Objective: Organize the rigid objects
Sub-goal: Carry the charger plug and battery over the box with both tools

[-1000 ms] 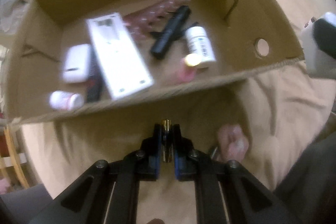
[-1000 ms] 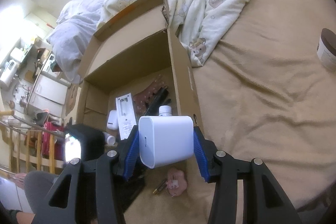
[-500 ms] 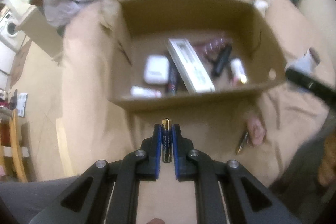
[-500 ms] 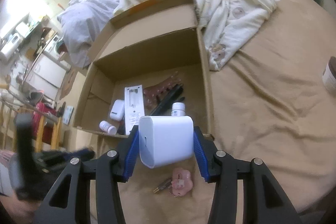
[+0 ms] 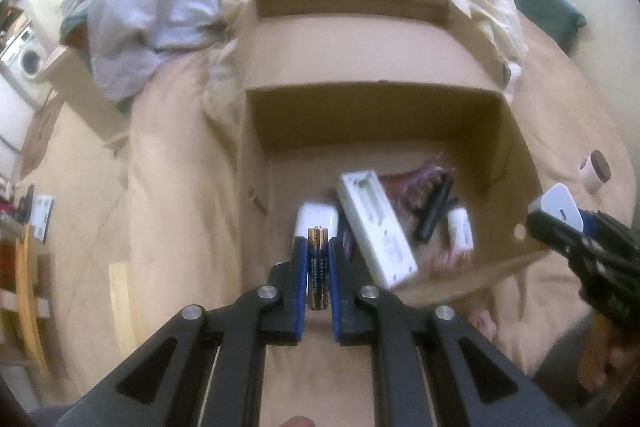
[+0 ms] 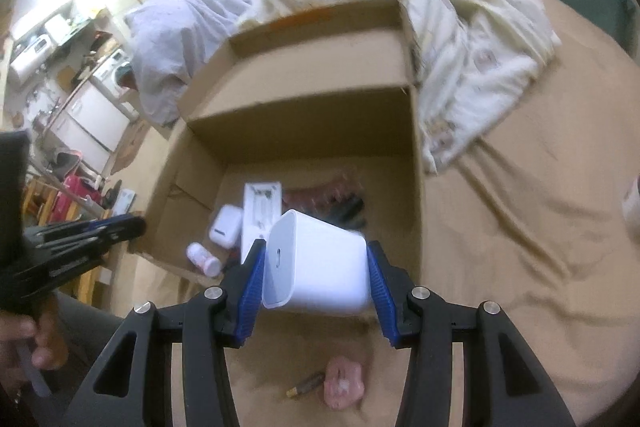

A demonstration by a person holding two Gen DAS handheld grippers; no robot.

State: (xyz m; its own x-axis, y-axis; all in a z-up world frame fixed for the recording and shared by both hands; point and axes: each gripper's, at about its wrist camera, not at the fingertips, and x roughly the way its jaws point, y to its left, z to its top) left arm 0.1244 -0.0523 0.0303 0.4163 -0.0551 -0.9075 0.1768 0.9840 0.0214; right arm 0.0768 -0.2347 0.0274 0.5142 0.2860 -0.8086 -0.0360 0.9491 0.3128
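Note:
My left gripper is shut on a black and gold battery, held upright above the near edge of the open cardboard box. My right gripper is shut on a white rounded charger block, tilted, just short of the box's near right corner. Inside the box lie a long white case, a small white case, a black tube, a white pill bottle, another small bottle and a pink wrapped item.
On the tan bedsheet in front of the box lie a pink piece and a second battery. A brown-lidded jar stands to the right. Rumpled bedding is piled behind the box. The bed's left edge drops to the floor.
The left gripper has risen and moved back from the box with the battery, so the whole box now shows. The right gripper has rolled, tilting the charger block, and shifted slightly toward the box.

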